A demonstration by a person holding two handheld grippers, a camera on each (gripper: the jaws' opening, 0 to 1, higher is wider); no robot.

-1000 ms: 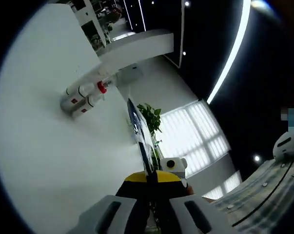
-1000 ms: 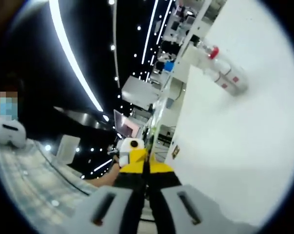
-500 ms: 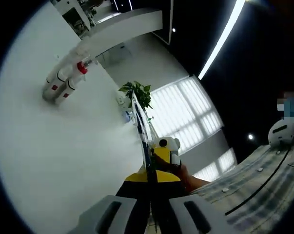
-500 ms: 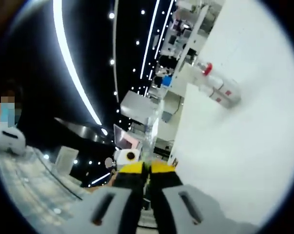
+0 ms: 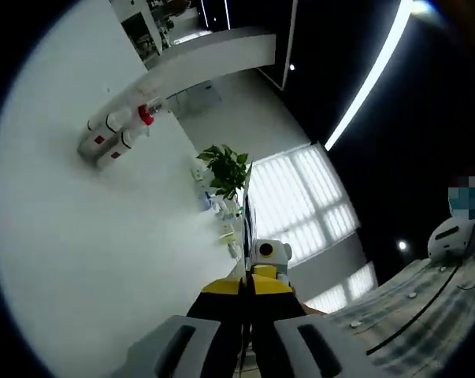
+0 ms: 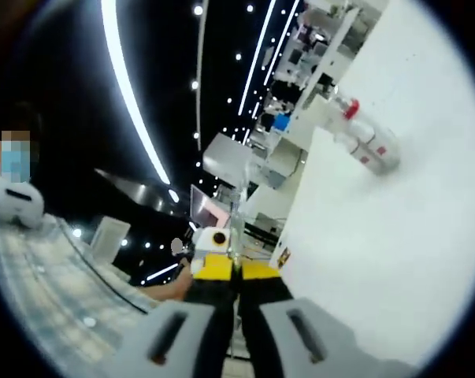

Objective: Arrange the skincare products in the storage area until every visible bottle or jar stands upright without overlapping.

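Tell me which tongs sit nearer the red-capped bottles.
Neither, clearly: the bottles look equally small and far across the white table from the left tongs and the right tongs.

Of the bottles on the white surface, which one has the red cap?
In the left gripper view, the bottle with the red cap is the middle one of the huddle; its red top sets it apart from the pale-topped bottles touching it.

In the left gripper view, two bottles (image 5: pixel 115 134) lie on their sides, touching, on the table (image 5: pixel 87 260), well ahead of the left gripper (image 5: pixel 245 346). A potted plant (image 5: pixel 225 169) stands beyond the table's far edge, and the right gripper (image 5: pixel 267 258) faces in just past the near jaws. In the right gripper view, the bottles (image 6: pixel 363 138) lie on the table (image 6: pixel 379 260), right of the left gripper (image 6: pixel 213 248).
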